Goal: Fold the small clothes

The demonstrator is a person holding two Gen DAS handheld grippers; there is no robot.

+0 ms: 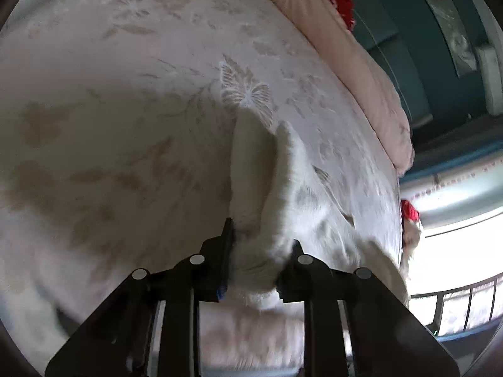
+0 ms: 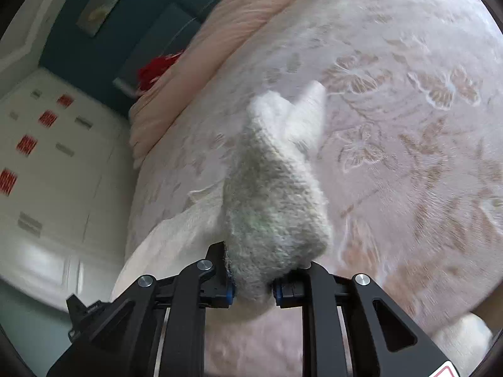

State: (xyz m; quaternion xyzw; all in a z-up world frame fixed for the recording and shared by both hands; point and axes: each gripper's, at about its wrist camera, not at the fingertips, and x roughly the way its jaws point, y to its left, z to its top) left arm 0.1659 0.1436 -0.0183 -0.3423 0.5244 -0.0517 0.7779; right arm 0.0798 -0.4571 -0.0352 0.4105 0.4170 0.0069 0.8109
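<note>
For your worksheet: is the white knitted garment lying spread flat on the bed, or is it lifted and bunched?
Lifted and bunched. The left gripper and right gripper each pinch the white knitted garment, which hangs in folds above the bedspread.

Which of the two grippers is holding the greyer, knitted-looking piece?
The right gripper: its grey-flecked knit piece looks coarse; the left gripper pinches plain white cloth.
</note>
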